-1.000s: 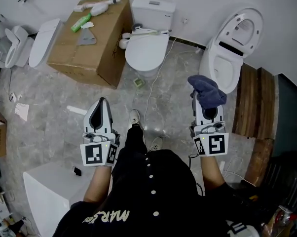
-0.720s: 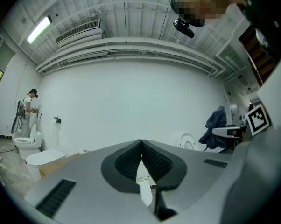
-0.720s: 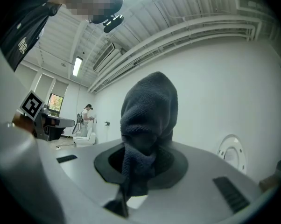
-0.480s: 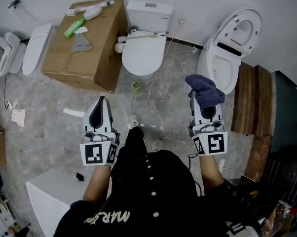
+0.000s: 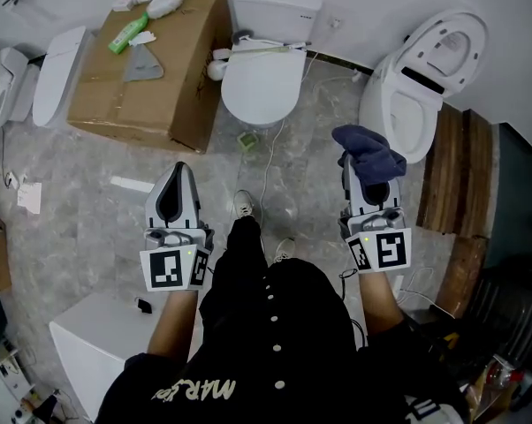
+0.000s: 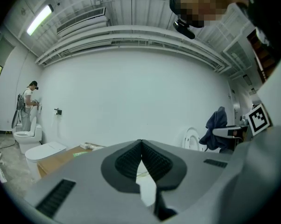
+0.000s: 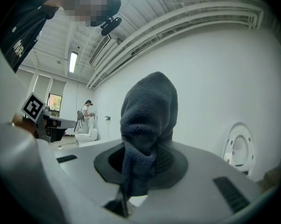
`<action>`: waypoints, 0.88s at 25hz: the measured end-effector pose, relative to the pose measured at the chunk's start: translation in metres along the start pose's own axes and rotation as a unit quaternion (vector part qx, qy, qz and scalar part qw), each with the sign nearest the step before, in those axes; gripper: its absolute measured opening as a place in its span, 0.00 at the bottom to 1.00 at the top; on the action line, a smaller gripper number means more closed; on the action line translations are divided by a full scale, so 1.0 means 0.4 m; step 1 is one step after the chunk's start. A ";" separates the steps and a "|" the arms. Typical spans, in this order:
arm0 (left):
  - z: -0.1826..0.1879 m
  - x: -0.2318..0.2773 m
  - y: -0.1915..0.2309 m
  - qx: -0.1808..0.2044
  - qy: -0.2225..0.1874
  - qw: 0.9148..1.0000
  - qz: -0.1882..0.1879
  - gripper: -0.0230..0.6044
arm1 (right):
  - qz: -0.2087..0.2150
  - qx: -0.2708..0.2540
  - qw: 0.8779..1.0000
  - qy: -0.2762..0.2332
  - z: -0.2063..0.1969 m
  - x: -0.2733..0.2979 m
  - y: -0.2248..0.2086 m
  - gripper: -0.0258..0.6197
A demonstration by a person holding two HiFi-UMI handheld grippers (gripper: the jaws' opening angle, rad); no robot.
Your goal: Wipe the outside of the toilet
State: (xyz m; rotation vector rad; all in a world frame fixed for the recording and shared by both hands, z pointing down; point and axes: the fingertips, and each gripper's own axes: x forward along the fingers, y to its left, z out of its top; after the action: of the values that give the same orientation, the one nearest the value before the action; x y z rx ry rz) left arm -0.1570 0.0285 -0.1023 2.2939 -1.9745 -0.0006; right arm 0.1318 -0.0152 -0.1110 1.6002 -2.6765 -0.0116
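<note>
Dark blue terry cloth (image 5: 369, 153) was clamped in right gripper (image 5: 368, 177); left gripper (image 5: 178, 170) was closed, empty. White open-lidded ceramic toilet (image 5: 406, 113), probably the target, was noted ahead-right of cloth, nearest right gripper.

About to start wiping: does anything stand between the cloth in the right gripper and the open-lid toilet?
Nothing visible does. The cloth, clamped in the right gripper, is just in front of the toilet.
</note>
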 end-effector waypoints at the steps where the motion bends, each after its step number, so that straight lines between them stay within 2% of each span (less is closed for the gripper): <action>1: -0.008 0.011 0.008 -0.004 0.002 1.000 0.000 0.03 | 0.001 0.002 1.000 0.003 -0.010 0.012 0.001 0.14; 7: -0.075 0.079 0.058 -0.065 0.009 0.998 0.000 0.03 | 0.009 0.000 1.000 0.025 -0.080 0.097 0.012 0.14; 10: -0.126 0.116 0.069 -0.074 0.030 0.997 0.002 0.03 | 0.012 0.003 0.999 0.035 -0.121 0.133 0.010 0.14; 15: -0.210 0.176 0.077 -0.057 0.050 0.997 -0.001 0.03 | 0.017 0.005 0.999 0.049 -0.212 0.184 0.011 0.14; 22: -0.317 0.234 0.103 -0.037 0.051 0.998 0.000 0.03 | 0.020 0.009 0.998 0.061 -0.354 0.220 -0.002 0.14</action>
State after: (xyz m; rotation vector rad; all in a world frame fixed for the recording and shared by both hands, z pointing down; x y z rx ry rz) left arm -0.1739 -0.0588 0.0343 2.2023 -1.8935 0.0426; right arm 0.0941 -0.0925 0.0319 1.4994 -2.6235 0.1075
